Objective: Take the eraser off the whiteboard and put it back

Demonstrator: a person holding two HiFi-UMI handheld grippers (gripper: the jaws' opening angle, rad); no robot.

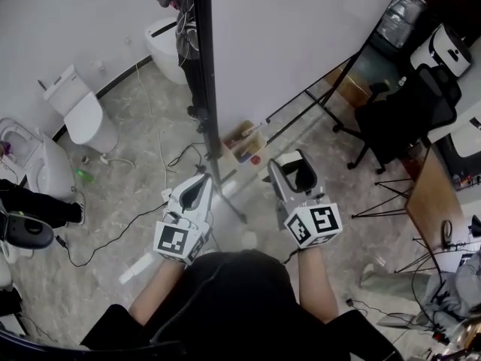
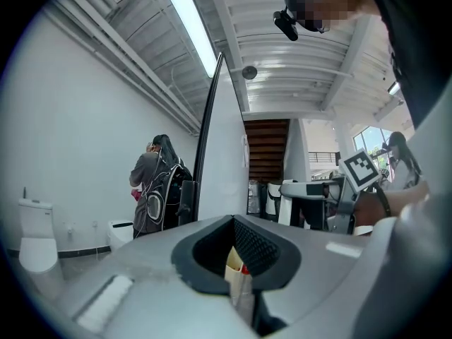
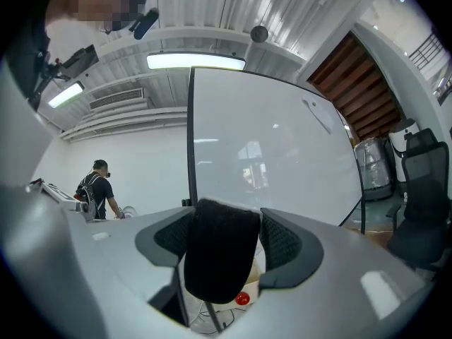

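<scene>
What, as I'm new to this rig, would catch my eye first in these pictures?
The black eraser stands out first, clamped in the right gripper in front of the big whiteboard. Next comes the left gripper, jaws together and empty, beside the board's edge. Oddly, white toilets stand on the floor at the head view's left.

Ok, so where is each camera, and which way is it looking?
Head view: on the person's head, looking steeply down at the floor and whiteboard; both forearms, the left gripper and the right gripper show.
Left gripper view: on the left gripper, looking along the whiteboard's edge; its own jaws show.
Right gripper view: on the right gripper, facing the whiteboard's front; its jaws grip the black eraser.
Shared: all three see the whiteboard.
</scene>
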